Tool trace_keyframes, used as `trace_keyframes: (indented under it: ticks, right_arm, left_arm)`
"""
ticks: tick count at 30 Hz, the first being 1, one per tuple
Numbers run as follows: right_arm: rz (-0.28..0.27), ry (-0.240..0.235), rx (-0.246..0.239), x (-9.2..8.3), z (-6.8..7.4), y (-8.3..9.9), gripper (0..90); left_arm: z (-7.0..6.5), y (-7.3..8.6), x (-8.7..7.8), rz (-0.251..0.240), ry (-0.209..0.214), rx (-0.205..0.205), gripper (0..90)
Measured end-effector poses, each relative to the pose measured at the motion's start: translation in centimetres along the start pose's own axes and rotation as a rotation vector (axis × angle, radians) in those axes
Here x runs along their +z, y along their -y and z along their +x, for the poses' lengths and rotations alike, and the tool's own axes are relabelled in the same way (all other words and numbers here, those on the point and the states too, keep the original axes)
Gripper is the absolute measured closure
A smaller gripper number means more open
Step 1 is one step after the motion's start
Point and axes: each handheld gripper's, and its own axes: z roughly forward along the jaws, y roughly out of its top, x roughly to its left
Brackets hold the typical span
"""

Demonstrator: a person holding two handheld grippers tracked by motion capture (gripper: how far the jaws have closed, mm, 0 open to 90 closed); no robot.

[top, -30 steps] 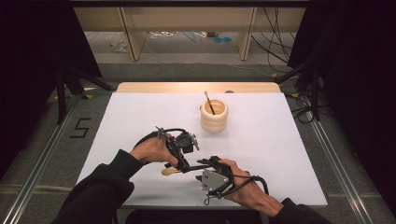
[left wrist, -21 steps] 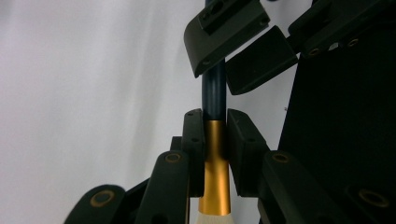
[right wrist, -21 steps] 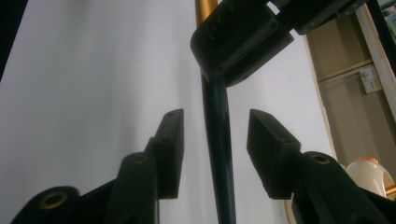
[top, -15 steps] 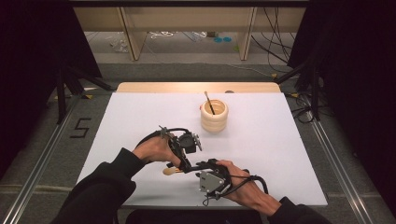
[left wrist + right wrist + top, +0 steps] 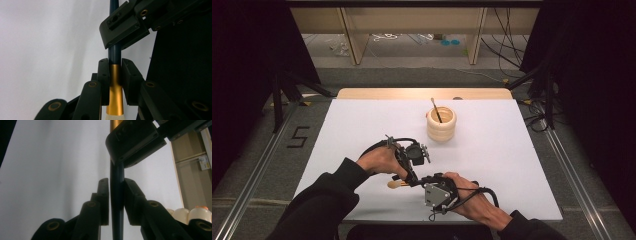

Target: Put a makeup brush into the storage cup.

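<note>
A brush with a dark handle, gold ferrule and cream bristles [image 5: 394, 184] is held level just above the white table near its front edge. My left gripper [image 5: 115, 65] is shut on the brush [image 5: 115, 85] at the gold ferrule. My right gripper [image 5: 116, 185] meets it from the opposite end. Its jaws have just been closing, and the pads now press on the brush's dark handle [image 5: 117, 207]. In the high view the left gripper [image 5: 411, 177] and the right gripper [image 5: 421, 182] are tip to tip over the brush.
A pale ribbed wooden cup [image 5: 441, 127] with a thin dark stick [image 5: 435, 109] in it stands on the white table top [image 5: 362, 125] beyond the hands. The cup [image 5: 190, 215] also sits at the right gripper view's lower right. Metal rails run along both sides of the table.
Both hands have kept their places near the front edge. The brush lies the same between the two grippers.
</note>
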Motion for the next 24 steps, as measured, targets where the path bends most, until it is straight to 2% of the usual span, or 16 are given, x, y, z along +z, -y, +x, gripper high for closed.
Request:
trace_keyframes:
  ticks: [3, 5, 6, 7, 8, 9, 10, 15, 16, 17, 18, 20, 22, 23, 24]
  right_arm:
    - [0.003, 0.000, -0.006, 0.0, 0.0, 0.0, 78.1]
    - [-0.017, -0.017, -0.067, 0.1, -0.3, 0.0, 78.1]
    - [-0.017, -0.018, -0.071, 0.1, -0.3, 0.0, 78.2]
    - [-0.005, -0.019, -0.039, 0.0, 0.0, -0.1, 78.2]
    - [-0.018, -0.013, -0.081, 0.1, -0.2, -0.1, 78.3]
    - [-0.016, -0.012, -0.082, 0.1, -0.2, -0.1, 78.3]
    - [-0.001, -0.015, -0.043, -0.1, 0.0, -0.2, 78.4]
    - [0.004, -0.017, -0.046, -0.1, -0.1, -0.2, 78.5]
    - [0.012, -0.015, -0.032, -0.1, 0.0, -0.2, 78.6]
    - [-0.002, -0.018, -0.059, 0.0, -0.2, -0.1, 78.6]
    - [0.014, -0.017, -0.034, -0.1, -0.1, 0.0, 78.6]
    - [0.027, -0.011, -0.018, -0.1, -0.1, 0.1, 78.6]
    - [0.030, -0.002, -0.018, -0.2, -0.3, 0.3, 78.6]
    - [0.032, 0.004, -0.012, -0.3, -0.4, 0.4, 78.6]
    - [0.020, -0.002, -0.023, -0.3, -0.6, 0.5, 78.6]
  left_arm:
    - [0.0, -0.1, 0.0, 0.002, -0.001, -0.001, 77.6]
    - [-0.1, -0.1, 0.0, 0.007, 0.003, -0.006, 77.6]
    - [0.0, -0.1, 0.0, 0.008, -0.001, 0.005, 77.6]
    - [-0.1, -0.1, 0.0, 0.009, 0.004, -0.003, 77.6]
    - [-0.1, 0.0, 0.0, 0.009, 0.004, -0.001, 77.6]
    - [-0.1, 0.0, 0.0, 0.007, 0.006, -0.004, 77.6]
    - [-0.1, 0.0, 0.0, 0.005, 0.008, -0.007, 77.6]
    - [0.0, 0.1, 0.1, -0.012, 0.017, -0.005, 77.1]
    - [0.0, 0.1, 0.0, -0.013, 0.024, -0.007, 76.4]
    - [0.0, 0.1, -0.1, -0.017, 0.016, -0.006, 75.1]
    - [0.0, 0.2, -0.2, -0.030, 0.006, -0.003, 72.2]
    - [-0.1, 0.5, -0.5, -0.033, 0.011, 0.005, 68.0]
    - [-0.2, 0.8, -0.9, -0.047, 0.000, 0.004, 62.4]
    - [-0.4, 1.1, -1.1, -0.082, -0.003, -0.021, 61.3]
    - [-0.4, 1.3, -1.3, -0.086, -0.007, -0.018, 60.7]
